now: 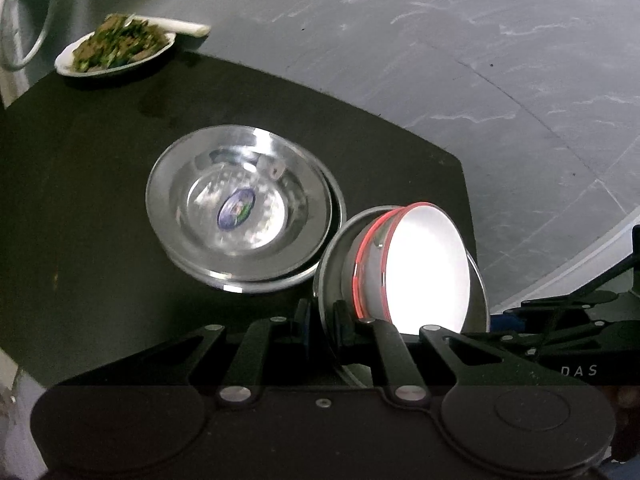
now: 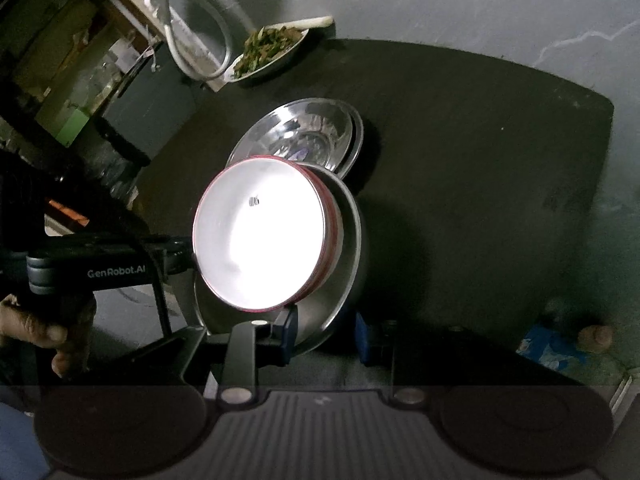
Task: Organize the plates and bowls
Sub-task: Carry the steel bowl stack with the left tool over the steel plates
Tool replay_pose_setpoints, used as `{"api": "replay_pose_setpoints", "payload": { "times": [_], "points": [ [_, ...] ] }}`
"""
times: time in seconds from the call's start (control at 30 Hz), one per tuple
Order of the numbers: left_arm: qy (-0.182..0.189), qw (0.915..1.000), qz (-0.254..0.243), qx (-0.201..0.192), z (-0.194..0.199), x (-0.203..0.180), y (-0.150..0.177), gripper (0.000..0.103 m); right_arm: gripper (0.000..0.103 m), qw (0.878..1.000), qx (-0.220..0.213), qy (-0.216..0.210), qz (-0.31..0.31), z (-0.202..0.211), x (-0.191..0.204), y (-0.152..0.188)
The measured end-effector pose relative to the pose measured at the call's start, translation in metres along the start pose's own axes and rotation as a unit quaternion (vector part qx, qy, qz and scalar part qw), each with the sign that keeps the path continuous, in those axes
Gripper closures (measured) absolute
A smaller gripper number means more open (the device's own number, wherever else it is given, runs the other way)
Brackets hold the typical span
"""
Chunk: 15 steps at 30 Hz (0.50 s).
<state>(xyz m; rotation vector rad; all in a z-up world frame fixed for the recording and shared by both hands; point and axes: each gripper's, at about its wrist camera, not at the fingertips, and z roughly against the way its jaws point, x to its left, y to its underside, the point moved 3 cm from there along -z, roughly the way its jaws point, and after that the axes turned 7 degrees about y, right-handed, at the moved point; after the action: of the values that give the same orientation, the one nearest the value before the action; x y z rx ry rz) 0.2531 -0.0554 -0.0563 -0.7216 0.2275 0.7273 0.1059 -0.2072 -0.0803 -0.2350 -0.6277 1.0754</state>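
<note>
A white bowl with a red rim (image 1: 424,268) (image 2: 260,236) sits tilted inside a steel plate (image 1: 332,264) (image 2: 344,292). My left gripper (image 1: 322,316) is shut on the steel plate's rim and holds it tipped up above the dark table. My right gripper (image 2: 326,334) is open, its jaws on either side of the same plate's near rim. A stack of steel plates (image 1: 240,208) (image 2: 304,132), the top one with a blue sticker, lies flat on the table just beyond.
A white dish of green vegetables (image 1: 116,50) (image 2: 268,50) sits at the table's far corner. The dark table (image 1: 80,200) (image 2: 480,160) ends at a grey tiled floor (image 1: 440,40). Shelves and clutter (image 2: 80,60) stand to the left.
</note>
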Motion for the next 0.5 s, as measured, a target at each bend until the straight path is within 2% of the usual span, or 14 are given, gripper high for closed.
{"api": "replay_pose_setpoints", "payload": {
  "times": [0.5],
  "points": [
    [0.022, 0.9992, -0.035, -0.003, 0.013, 0.037, -0.044, 0.093, 0.07, 0.999, -0.035, 0.022, -0.031, -0.005, 0.025, -0.029]
  ]
}}
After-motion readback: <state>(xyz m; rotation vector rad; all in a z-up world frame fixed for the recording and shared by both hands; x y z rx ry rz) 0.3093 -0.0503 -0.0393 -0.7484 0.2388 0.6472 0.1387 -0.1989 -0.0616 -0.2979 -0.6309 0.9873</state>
